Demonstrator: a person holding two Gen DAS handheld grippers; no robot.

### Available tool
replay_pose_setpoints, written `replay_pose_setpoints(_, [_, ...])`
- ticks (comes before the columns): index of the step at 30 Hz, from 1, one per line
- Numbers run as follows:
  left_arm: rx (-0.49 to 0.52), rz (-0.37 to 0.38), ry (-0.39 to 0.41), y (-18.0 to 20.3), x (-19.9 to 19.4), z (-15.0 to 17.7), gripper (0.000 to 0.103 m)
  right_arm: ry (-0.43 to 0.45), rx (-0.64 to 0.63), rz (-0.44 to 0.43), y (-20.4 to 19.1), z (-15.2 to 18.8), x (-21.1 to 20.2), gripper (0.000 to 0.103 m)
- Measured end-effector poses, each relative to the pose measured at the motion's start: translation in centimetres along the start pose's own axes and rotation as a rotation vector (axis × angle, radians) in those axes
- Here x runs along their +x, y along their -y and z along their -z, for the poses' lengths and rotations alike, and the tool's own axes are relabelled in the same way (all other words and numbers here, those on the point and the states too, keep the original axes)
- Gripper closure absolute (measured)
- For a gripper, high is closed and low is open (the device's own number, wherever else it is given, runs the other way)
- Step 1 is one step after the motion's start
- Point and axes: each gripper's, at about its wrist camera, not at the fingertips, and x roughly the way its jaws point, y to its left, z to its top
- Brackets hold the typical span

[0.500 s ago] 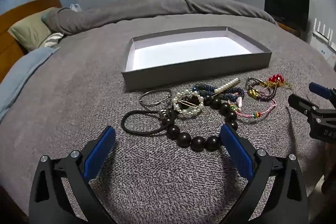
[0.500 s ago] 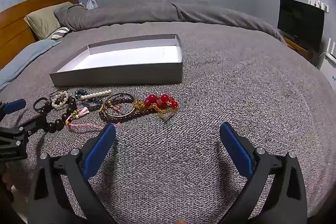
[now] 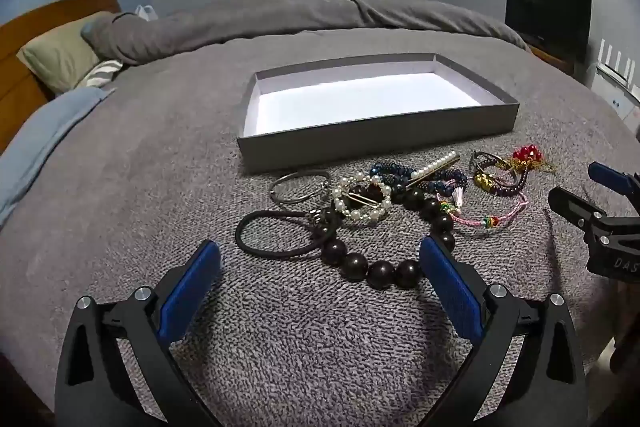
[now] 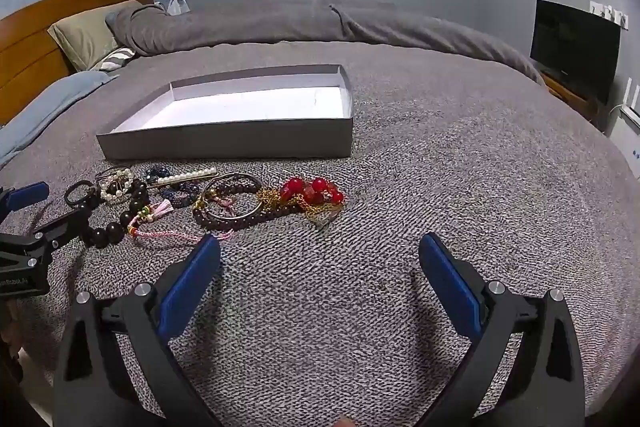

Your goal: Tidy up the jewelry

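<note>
— Jaws first: how do mine stand?

— Your left gripper (image 3: 320, 259) has its jaws spread wide and holds nothing; its blue pads (image 3: 190, 291) hang just above the grey bedspread (image 3: 120, 187). The near curve of the dark bead bracelet (image 3: 380, 269) lies between them, close to the right pad. Your right gripper (image 4: 320, 255) is spread just as wide, also empty, with only bedspread between its pads.

— And the jewelry beyond?

— Ahead of your left gripper the pile begins: a black hair tie (image 3: 276, 233) to the left of the dark beads, a pearl ring clip (image 3: 362, 201) lying over them, a thin metal hoop (image 3: 298, 183) behind. Further right lie a pearl bar pin (image 3: 434, 165), a pink braided cord (image 3: 488, 217) and the red bead cluster (image 3: 528, 155). From your right gripper, the red cluster and a maroon bead strand (image 4: 236, 219) lie ahead and left, with a silver bangle (image 4: 232, 199) on top of the strand.

— The box?

— The grey tray (image 3: 376, 143), white inside and holding nothing, sits just behind the pile on the bed.
</note>
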Motion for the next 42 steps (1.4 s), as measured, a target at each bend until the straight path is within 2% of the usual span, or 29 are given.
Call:
replay_pose_setpoints(16, [-0.022,0.022,-0.002,-1.37,-0.39,-0.52,0.004,-0.003,-0.002,0.004,-0.03,0.0,0.1,0.005])
replay_pose_setpoints(42, [-0.011,0.022,-0.002,-1.13,-0.28,-0.37,0.004,-0.008,-0.003,0.005,-0.25,0.1,0.64,0.005])
